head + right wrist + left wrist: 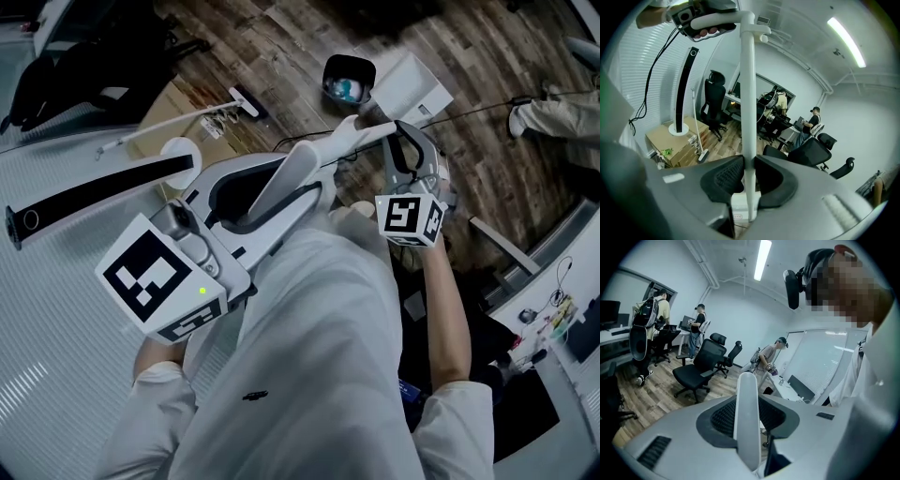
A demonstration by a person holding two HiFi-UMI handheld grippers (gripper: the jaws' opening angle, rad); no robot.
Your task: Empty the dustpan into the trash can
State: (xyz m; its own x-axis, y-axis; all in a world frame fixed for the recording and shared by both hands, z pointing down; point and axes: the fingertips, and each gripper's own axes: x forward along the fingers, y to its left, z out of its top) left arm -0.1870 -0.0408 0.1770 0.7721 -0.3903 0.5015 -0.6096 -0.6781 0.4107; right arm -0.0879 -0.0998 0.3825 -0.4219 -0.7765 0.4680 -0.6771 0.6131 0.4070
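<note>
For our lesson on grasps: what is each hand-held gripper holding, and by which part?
The left hand-held gripper clamps the dustpan's broad white grip; the right hand-held gripper clamps its thin shaft.

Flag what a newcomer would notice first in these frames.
The two grippers dominate: the left gripper grips a broad white handle, the right gripper pinches a thin white pole, both in front of the person's white shirt. Past them in the head view, a dark trash can stands on the wood floor.
</note>
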